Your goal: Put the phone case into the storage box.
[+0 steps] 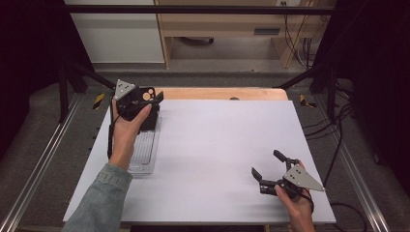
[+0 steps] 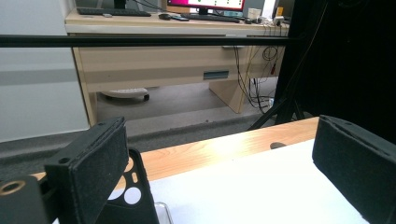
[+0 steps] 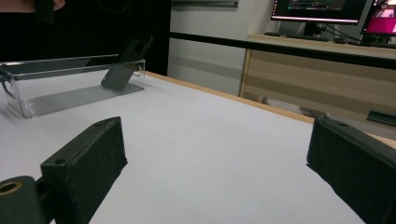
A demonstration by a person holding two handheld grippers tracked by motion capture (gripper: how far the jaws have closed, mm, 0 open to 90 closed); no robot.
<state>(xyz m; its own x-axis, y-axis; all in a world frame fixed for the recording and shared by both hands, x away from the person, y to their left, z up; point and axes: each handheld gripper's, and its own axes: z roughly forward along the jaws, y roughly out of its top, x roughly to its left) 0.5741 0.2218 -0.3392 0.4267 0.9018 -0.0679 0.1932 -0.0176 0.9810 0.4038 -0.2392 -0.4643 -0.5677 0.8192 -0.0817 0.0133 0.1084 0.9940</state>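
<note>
A black phone case (image 1: 150, 116) with round camera cutouts leans upright at the far end of a clear plastic tray (image 1: 155, 145) on the left of the white mat. My left gripper (image 1: 145, 102) hovers just over the case, jaws wide apart and holding nothing. In the left gripper view (image 2: 219, 163) the case (image 2: 135, 196) sits low, behind the left jaw. My right gripper (image 1: 267, 163) rests open near the mat's front right corner, empty. The right gripper view (image 3: 215, 158) looks across the mat at the tray (image 3: 28, 100) and the leaning case (image 3: 123, 65).
A white mat (image 1: 217, 145) covers the wooden table (image 1: 222, 93), which has a small hole near its far edge. Black frame rails run along both sides and across the far end. A desk with monitors (image 2: 205, 4) stands beyond.
</note>
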